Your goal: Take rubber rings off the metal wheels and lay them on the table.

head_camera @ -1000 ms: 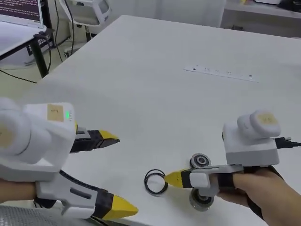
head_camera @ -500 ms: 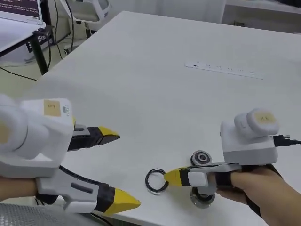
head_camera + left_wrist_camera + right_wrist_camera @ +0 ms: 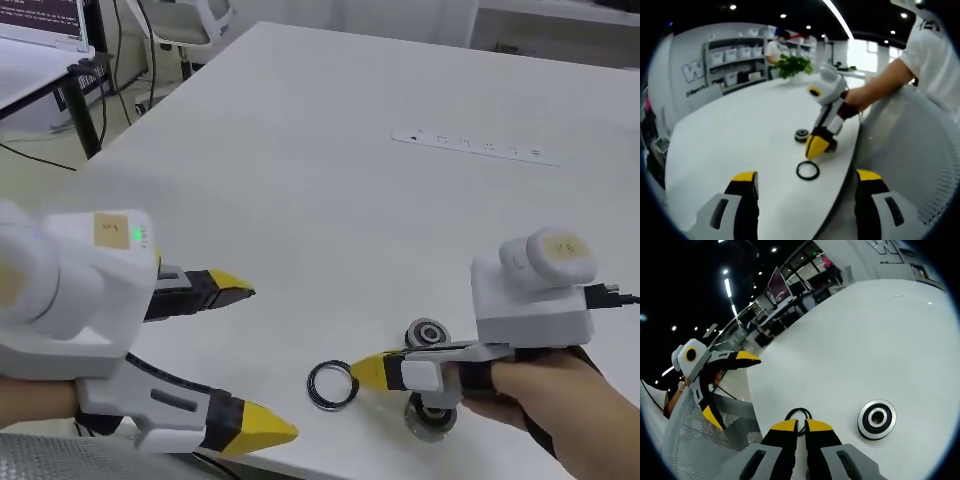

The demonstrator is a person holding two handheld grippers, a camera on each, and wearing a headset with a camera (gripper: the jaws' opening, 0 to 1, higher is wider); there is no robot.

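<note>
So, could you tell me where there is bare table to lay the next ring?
The wide stretch of table between the marked strip and the open left gripper is bare. It is crowded near the front edge, where the rubber rings, right gripper and two metal wheels bunch together.

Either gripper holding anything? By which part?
Nothing held. Left gripper open, empty; right gripper shut, tips just short of the rubber ring lying on the table.

A monitor [image 3: 40, 18] stands far left on a desk [image 3: 25, 75], a white chair [image 3: 195, 18] beside it; a thin marked strip [image 3: 480, 148] lies far right.
</note>
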